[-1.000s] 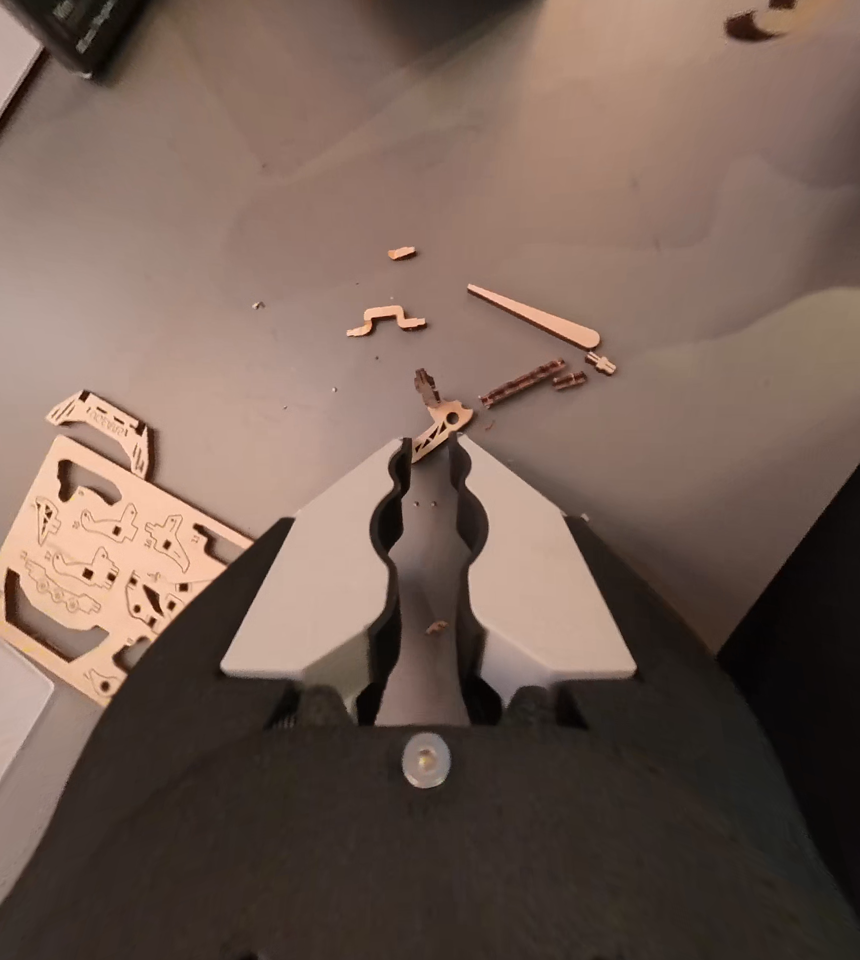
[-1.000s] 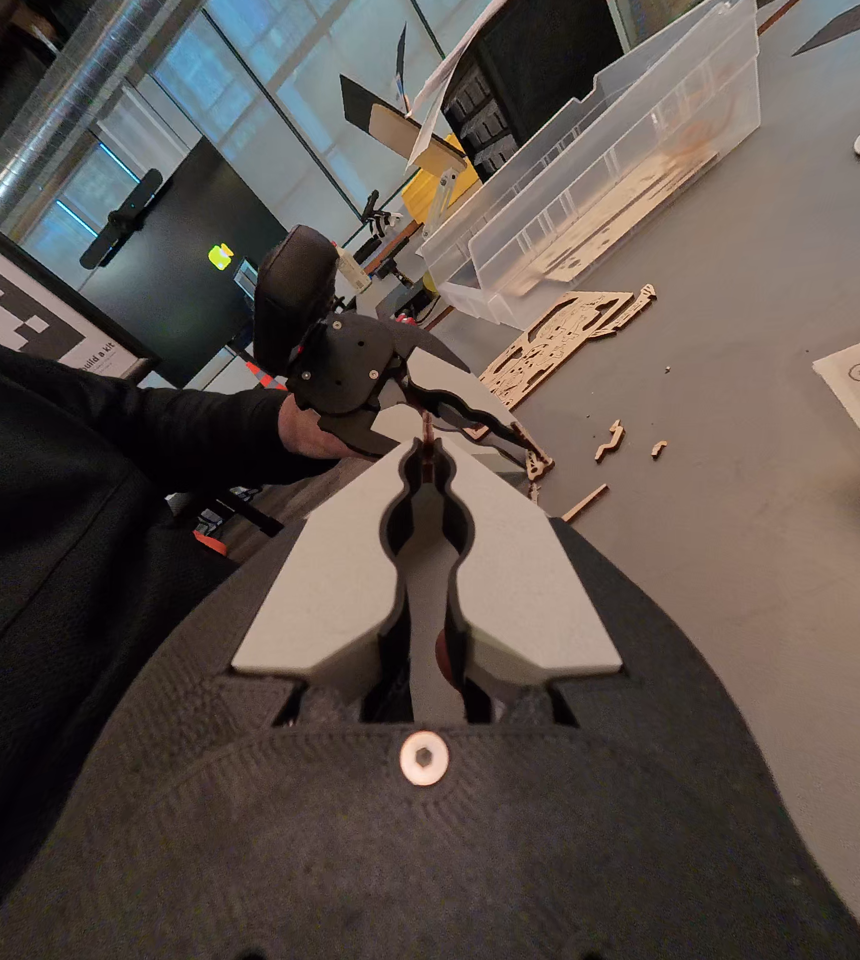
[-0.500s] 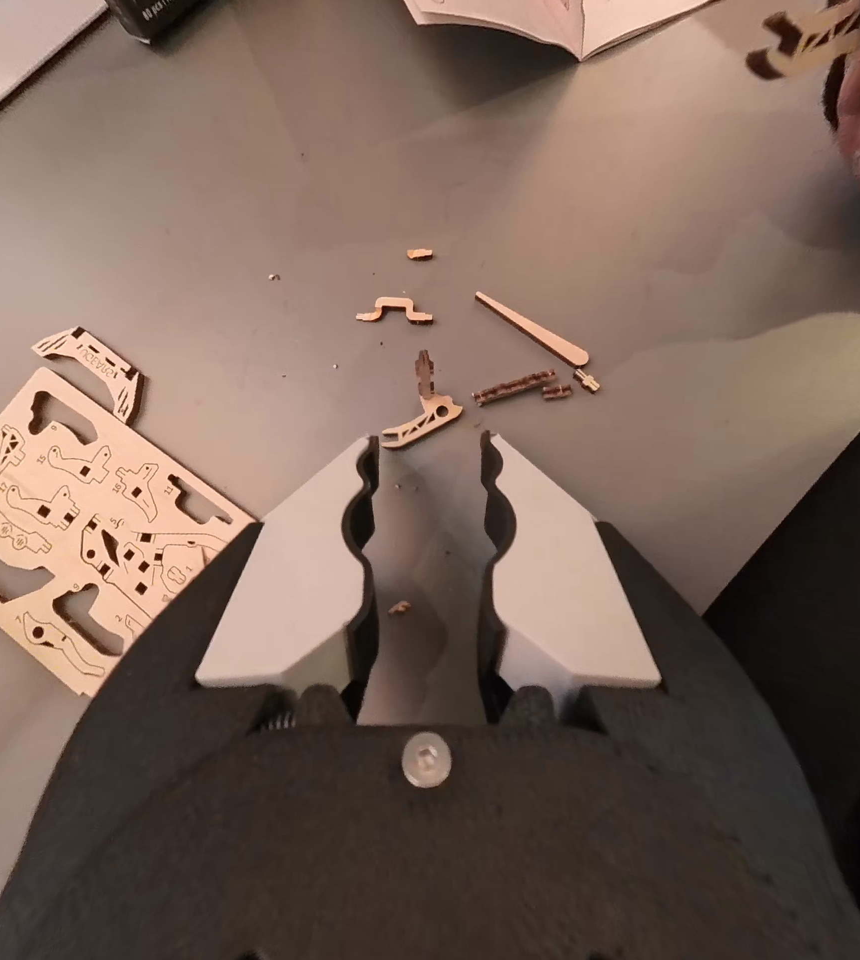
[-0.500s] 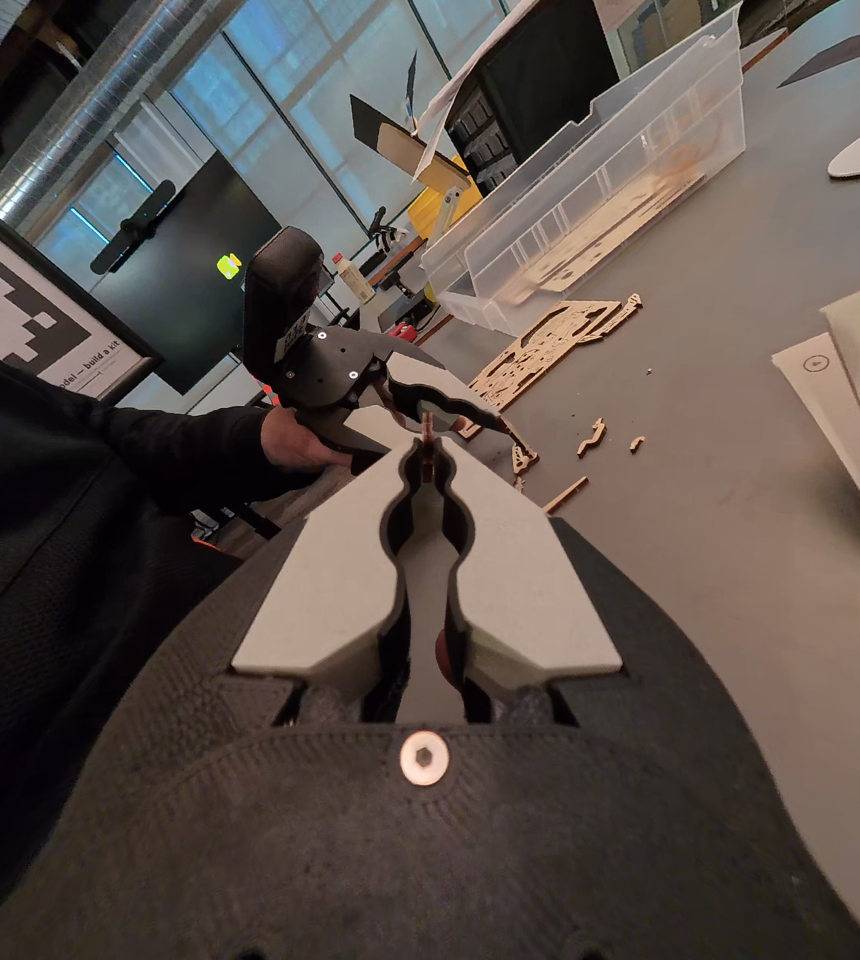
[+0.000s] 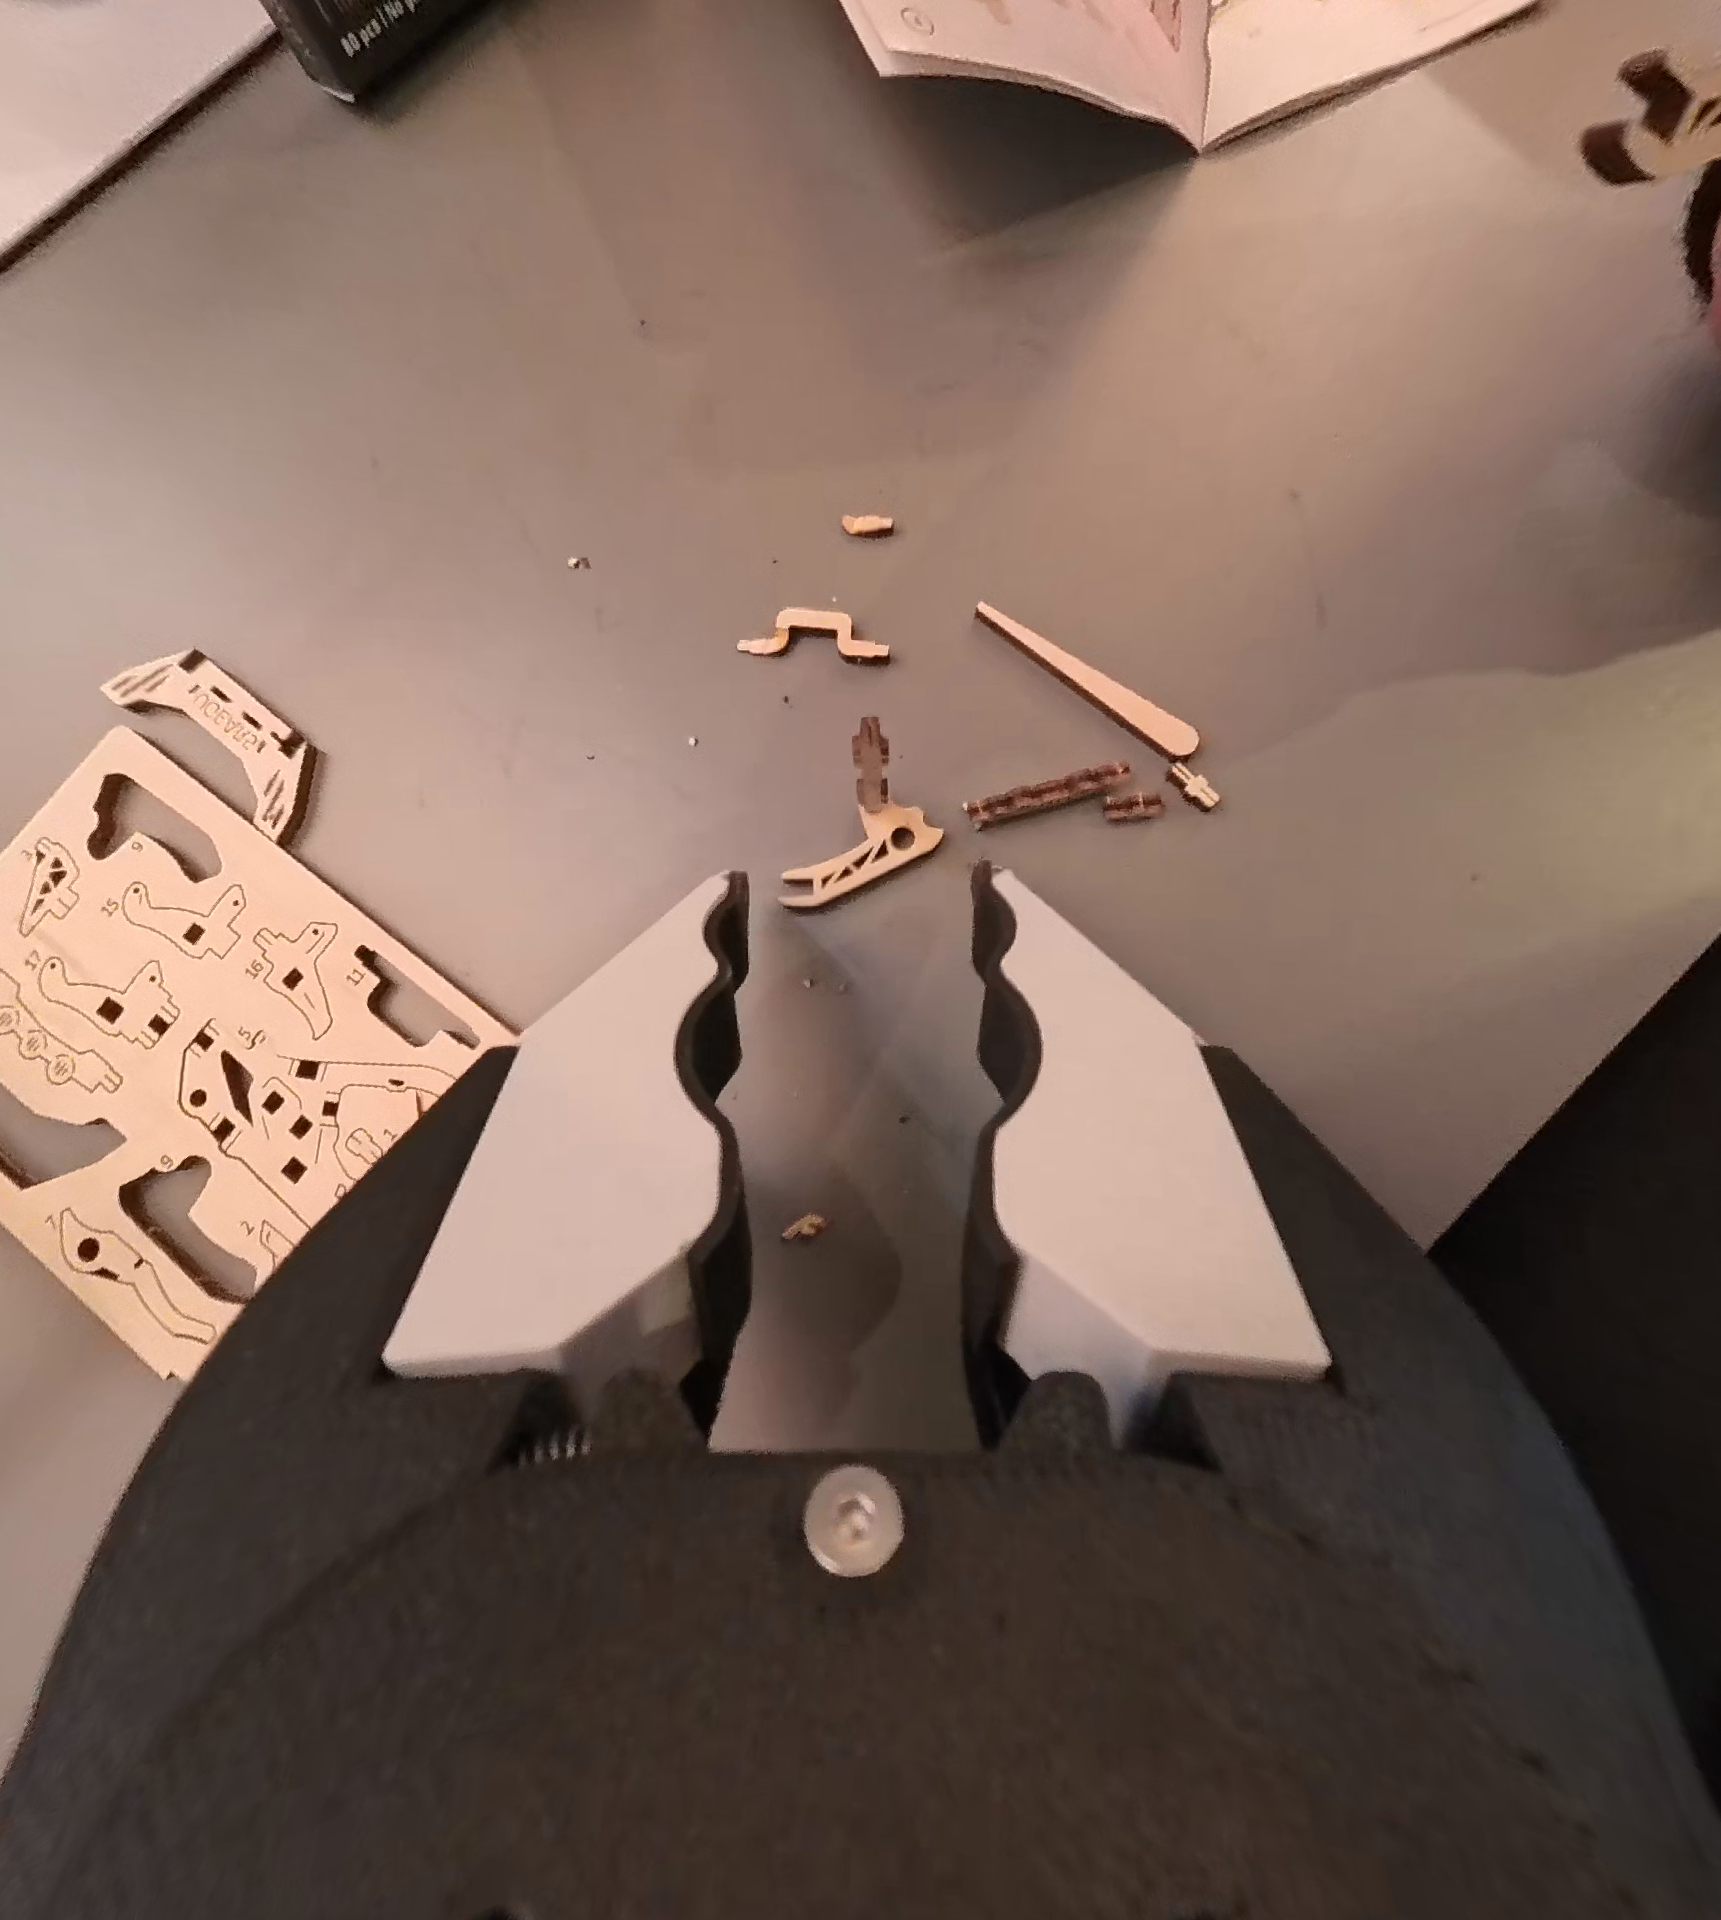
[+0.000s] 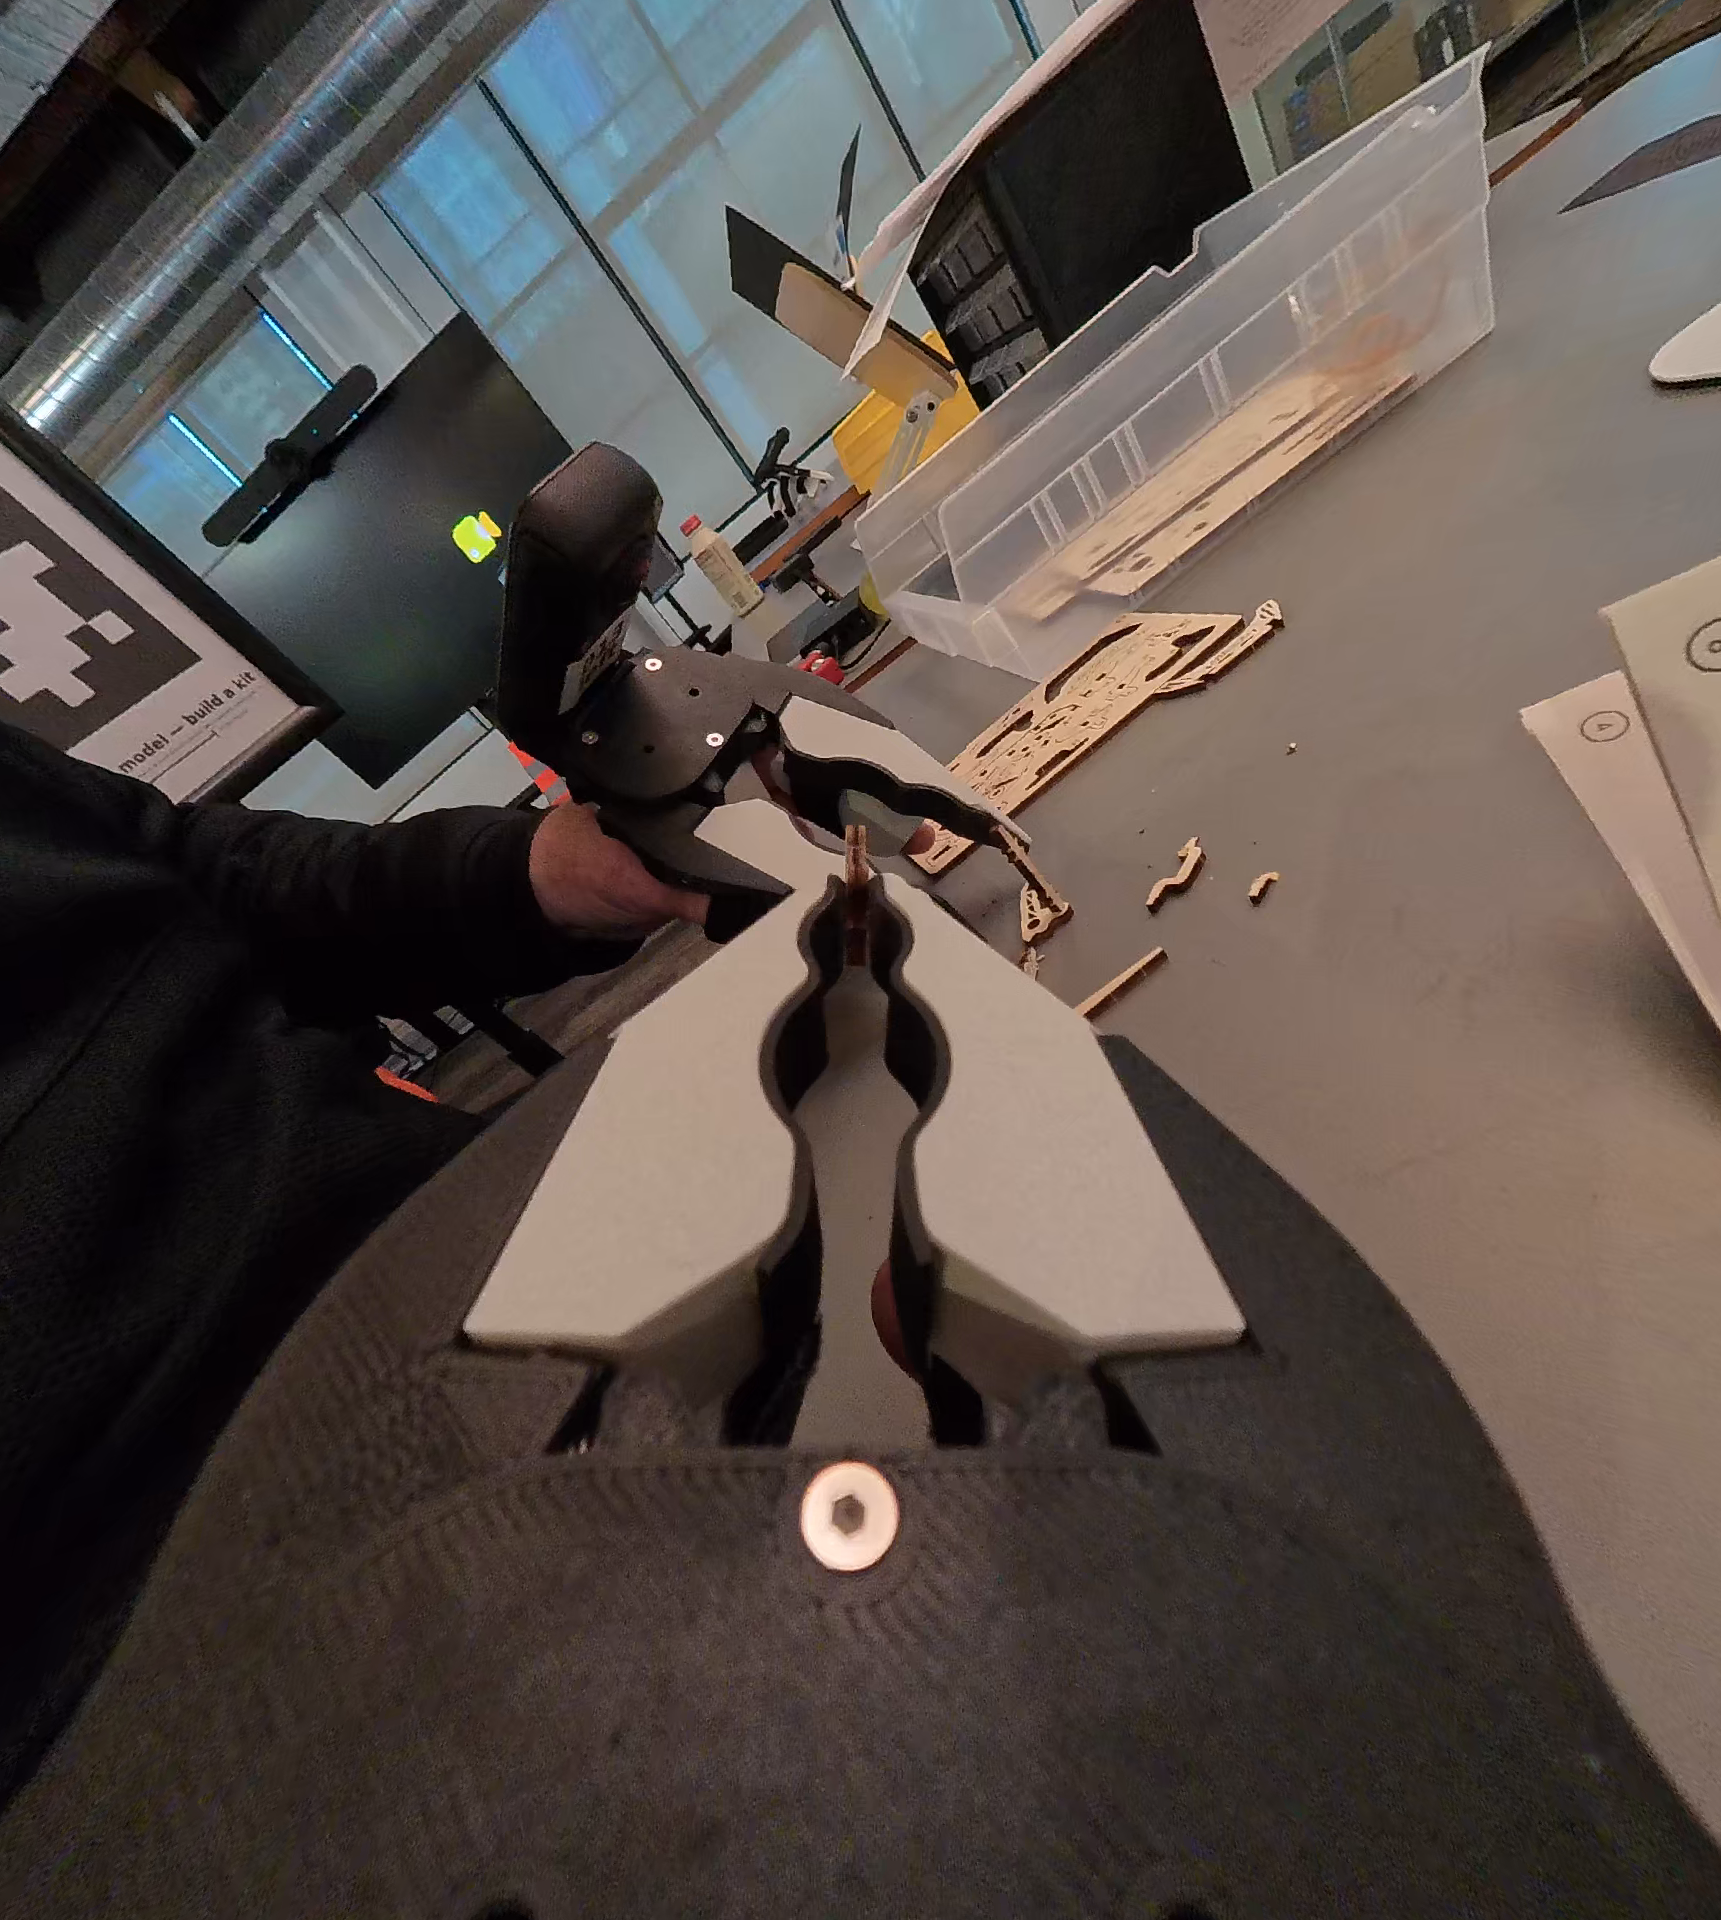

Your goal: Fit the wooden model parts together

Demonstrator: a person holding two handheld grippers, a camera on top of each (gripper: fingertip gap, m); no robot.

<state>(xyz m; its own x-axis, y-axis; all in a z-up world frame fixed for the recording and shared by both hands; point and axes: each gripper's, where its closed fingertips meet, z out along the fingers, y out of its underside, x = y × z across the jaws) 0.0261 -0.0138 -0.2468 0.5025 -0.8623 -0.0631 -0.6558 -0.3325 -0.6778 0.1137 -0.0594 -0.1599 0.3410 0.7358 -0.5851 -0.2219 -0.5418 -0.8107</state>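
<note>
a thin wooden part [image 6: 856, 894] is pinched edge-on in the right tongs [image 6: 856, 883], above the table [image 5: 420, 416]. the left tongs [image 5: 856, 883] are spread wide and empty, just short of a small joined piece [image 5: 861, 831]. most loose parts [image 5: 1064, 795] are not yet fitted.

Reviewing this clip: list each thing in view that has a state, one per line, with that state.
Left gripper: open, nothing between its fingers.
Right gripper: shut on a thin wooden part, held edge-on.
Truss-shaped wooden piece: lying flat on the table, just beyond the left fingertips, a small peg part at its end.
Wooden parts sheet: flat, several pieces already punched out.
Instruction booklet: lying open.
Clear plastic bin: uncovered, wooden sheets inside.
</note>
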